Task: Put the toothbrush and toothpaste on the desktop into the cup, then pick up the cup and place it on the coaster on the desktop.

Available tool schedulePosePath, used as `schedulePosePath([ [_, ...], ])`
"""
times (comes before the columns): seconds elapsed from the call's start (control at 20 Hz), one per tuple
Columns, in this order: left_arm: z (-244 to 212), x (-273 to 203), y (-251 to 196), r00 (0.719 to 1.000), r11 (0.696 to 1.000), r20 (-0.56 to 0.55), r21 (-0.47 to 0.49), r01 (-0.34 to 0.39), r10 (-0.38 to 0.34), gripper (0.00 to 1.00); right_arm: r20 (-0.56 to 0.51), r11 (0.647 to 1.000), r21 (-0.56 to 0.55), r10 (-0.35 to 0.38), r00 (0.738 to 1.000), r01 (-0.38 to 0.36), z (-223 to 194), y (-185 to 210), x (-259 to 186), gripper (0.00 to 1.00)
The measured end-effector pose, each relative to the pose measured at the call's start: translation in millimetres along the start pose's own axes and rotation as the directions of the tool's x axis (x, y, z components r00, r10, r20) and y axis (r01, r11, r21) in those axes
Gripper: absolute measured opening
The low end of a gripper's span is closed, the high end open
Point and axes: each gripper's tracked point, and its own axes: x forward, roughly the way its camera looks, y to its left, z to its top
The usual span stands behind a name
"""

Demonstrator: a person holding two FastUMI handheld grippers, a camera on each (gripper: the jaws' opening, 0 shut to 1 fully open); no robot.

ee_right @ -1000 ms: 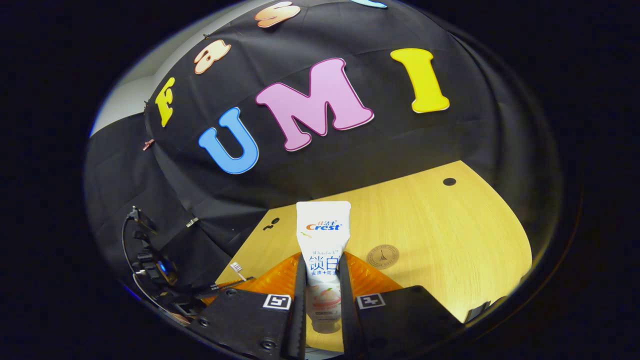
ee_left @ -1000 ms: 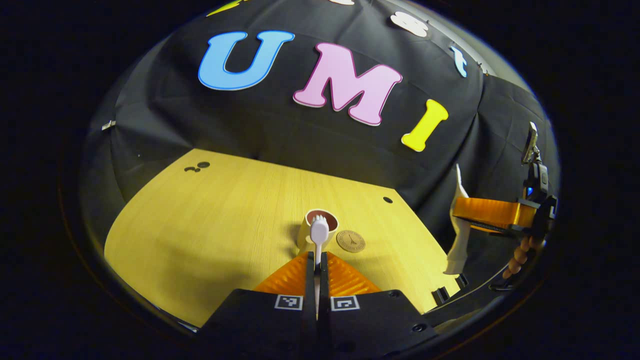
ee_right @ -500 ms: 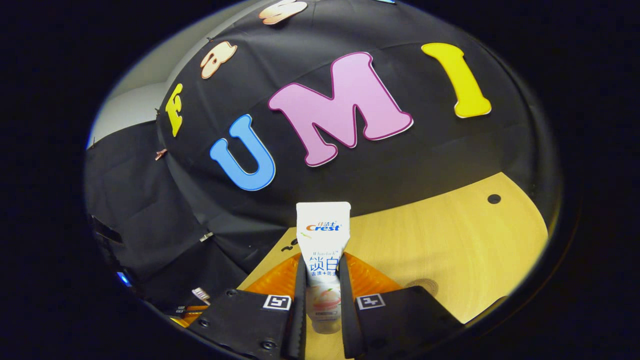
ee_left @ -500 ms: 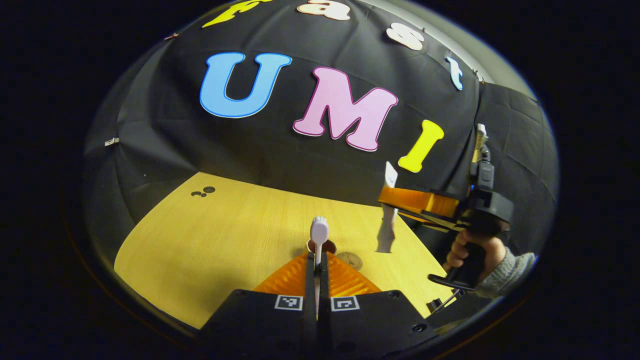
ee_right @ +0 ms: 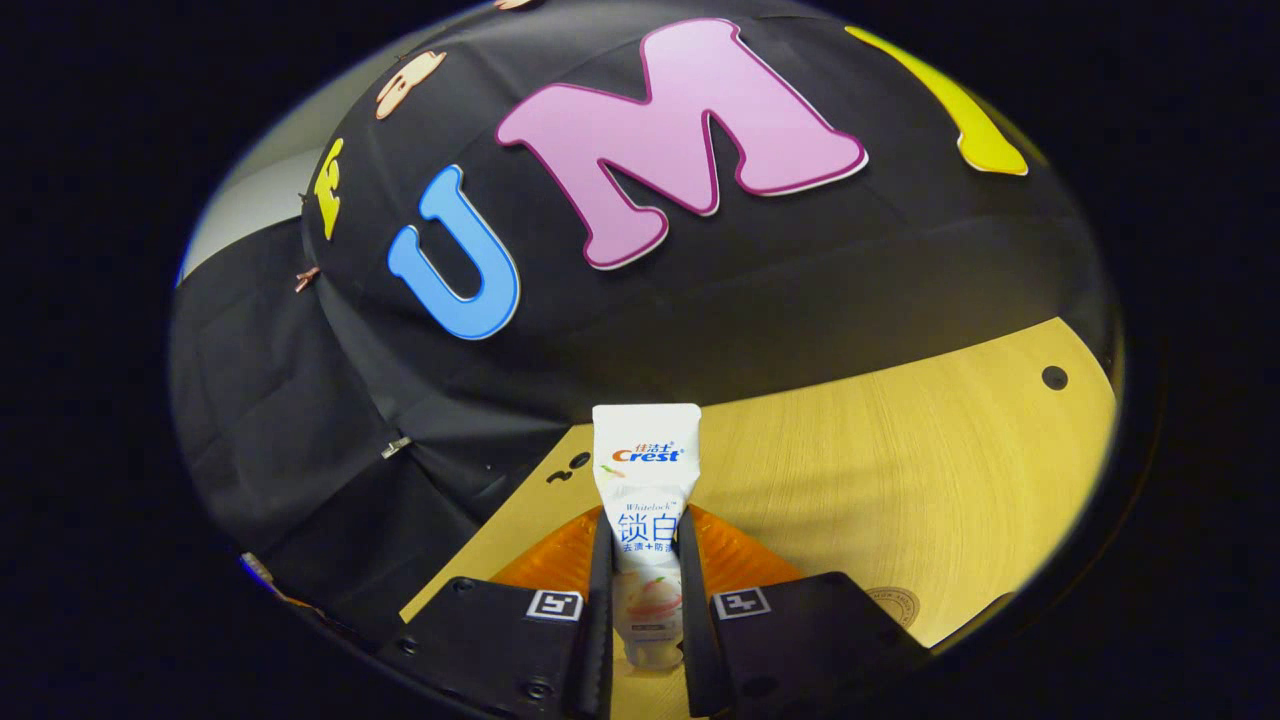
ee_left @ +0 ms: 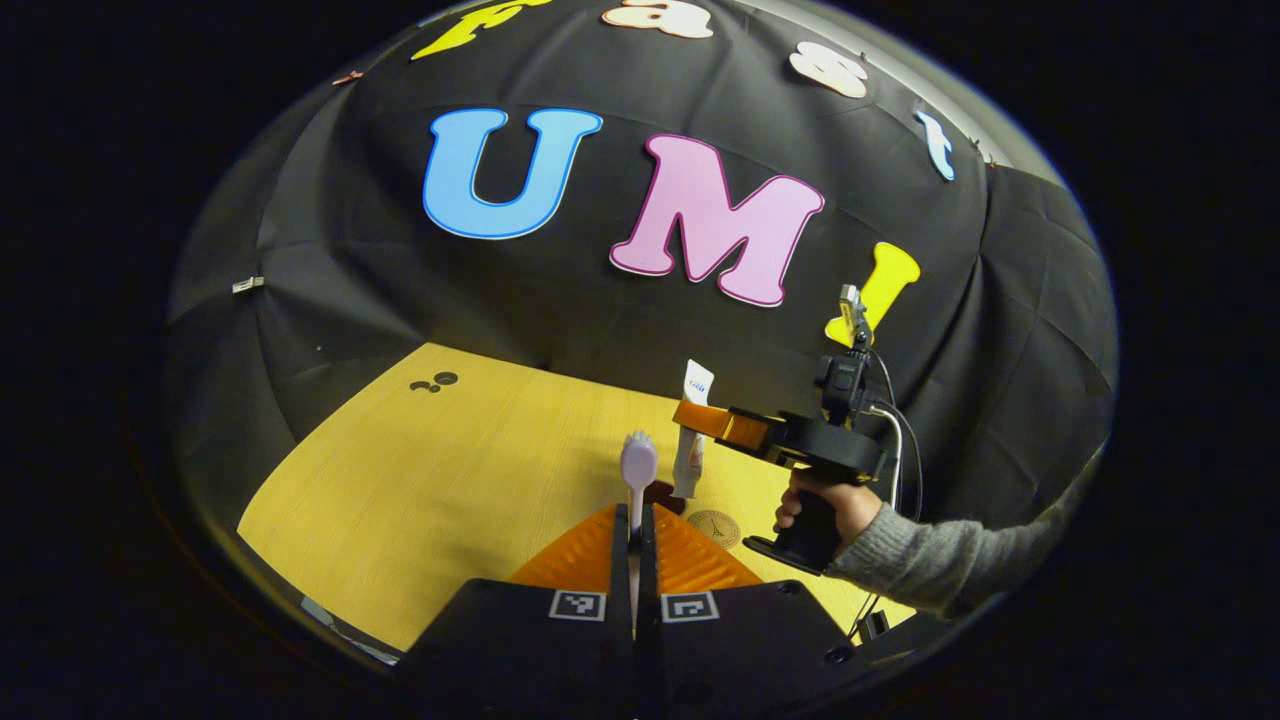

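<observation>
My left gripper [ee_left: 633,512] is shut on a white toothbrush [ee_left: 638,462], whose head points up and away over the wooden table [ee_left: 450,480]. Just behind the brush a sliver of the cup [ee_left: 664,492] shows, mostly hidden by my fingers. The round brown coaster [ee_left: 713,527] lies to its right. In the left gripper view the right gripper [ee_left: 692,413] holds a white toothpaste tube [ee_left: 692,445] upright above the cup. In the right gripper view my right gripper [ee_right: 643,522] is shut on that toothpaste tube [ee_right: 645,470], and the coaster [ee_right: 893,605] sits at the lower right.
A hand [ee_left: 835,505] in a grey sleeve [ee_left: 930,570] holds the right gripper's handle. Small dark holes mark the table at the far left [ee_left: 430,382] and far right [ee_right: 1054,377]. The black cloth wall rises right behind the table's far edge.
The right gripper has carried the toothpaste leftward across the left gripper view, from the table's right edge to above the cup. In the right gripper view the coaster slid to the lower right.
</observation>
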Motion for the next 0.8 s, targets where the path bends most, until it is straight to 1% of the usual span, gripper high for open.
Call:
schedulePosePath([
  [0.2,-6.6,2.1,6.8,0.999,0.998,-0.016,-0.033,-0.047,0.046,0.06,-0.041,0.999,-0.038,0.01,0.999,-0.012,-23.1,-5.2,16.0,0.33],
  [0.35,-11.5,0.6,13.2,0.997,0.997,-0.024,-0.03,-0.073,0.072,0.06,-0.055,0.997,-0.08,0.001,0.998,-0.005,-33.8,-8.5,21.9,0.32],
  [0.55,-11.8,-2.5,19.0,0.995,0.994,-0.032,-0.044,-0.096,0.095,0.06,-0.062,0.995,-0.1,-0.016,0.998,0.01,-41.5,-16.2,28.4,0.32],
  [0.7,-15.0,-1.9,20.5,0.994,0.994,-0.04,-0.038,-0.101,0.1,0.06,-0.074,0.995,-0.098,-0.026,0.997,0.018,-45.3,-21.9,33.3,0.33],
  [0.75,-15.7,-1.8,20.5,0.994,0.994,-0.041,-0.032,-0.103,0.101,0.06,-0.082,0.995,-0.096,-0.028,0.996,0.02,-48.7,-22.2,32.7,0.27],
  [0.8,-15.2,-2.7,20.8,0.994,0.994,-0.043,-0.029,-0.104,0.103,0.06,-0.088,0.995,-0.096,-0.03,0.996,0.022,-52.1,-23.0,32.2,0.33],
])
